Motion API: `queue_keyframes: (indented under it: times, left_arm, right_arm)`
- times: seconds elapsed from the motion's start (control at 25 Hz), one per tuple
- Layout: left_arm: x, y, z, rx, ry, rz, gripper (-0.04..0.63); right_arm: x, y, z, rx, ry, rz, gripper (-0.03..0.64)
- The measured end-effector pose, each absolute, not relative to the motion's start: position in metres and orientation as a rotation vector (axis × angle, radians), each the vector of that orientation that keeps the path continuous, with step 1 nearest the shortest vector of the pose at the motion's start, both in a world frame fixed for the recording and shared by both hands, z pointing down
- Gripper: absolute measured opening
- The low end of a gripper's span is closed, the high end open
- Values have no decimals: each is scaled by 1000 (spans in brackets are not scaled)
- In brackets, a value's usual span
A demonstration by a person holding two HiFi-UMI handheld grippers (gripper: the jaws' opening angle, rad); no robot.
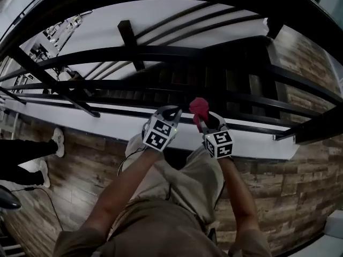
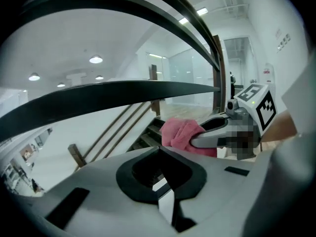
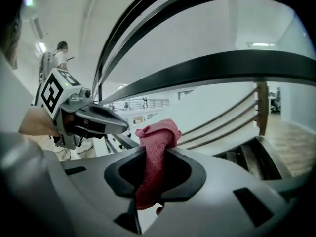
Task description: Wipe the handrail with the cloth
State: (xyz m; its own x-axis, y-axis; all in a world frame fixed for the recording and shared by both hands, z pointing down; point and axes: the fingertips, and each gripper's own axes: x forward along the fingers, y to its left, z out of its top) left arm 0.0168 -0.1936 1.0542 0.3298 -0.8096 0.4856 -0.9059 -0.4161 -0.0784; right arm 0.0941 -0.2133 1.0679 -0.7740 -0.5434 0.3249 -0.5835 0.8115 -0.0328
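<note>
A pink-red cloth (image 1: 199, 106) stands bunched between the jaws of my right gripper (image 1: 201, 118), which is shut on it. In the right gripper view the cloth (image 3: 157, 141) sticks up from the gripper (image 3: 155, 151) and hangs down between the jaws. My left gripper (image 1: 168, 110) is just to its left, jaw tips together, nothing between them. The left gripper view shows its closed tips (image 2: 159, 148) and the cloth (image 2: 178, 134) beside them. The black handrail (image 1: 134, 52) curves across ahead of both grippers, apart from the cloth. It also arcs overhead in both gripper views (image 2: 123, 95) (image 3: 222, 65).
Lower black rails (image 1: 161, 87) and slanted posts run beneath the handrail, with dark stairs (image 1: 225, 79) behind them. A white ledge (image 1: 107, 126) borders the wood floor. Another person's white shoes (image 1: 58, 142) stand at left, near a cable (image 1: 32, 189).
</note>
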Motion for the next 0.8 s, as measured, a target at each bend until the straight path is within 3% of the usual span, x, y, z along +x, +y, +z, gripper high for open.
queue_keyframes:
  times: [0.32, 0.8]
  left_arm:
    - [-213, -105, 1048, 1909, -2045, 565, 15]
    - [-454, 55, 1079, 1426, -2328, 405, 15]
  right_arm:
    - [-147, -137, 1067, 248, -2735, -23, 83]
    - [-446, -71, 1130, 101, -2461, -488, 97]
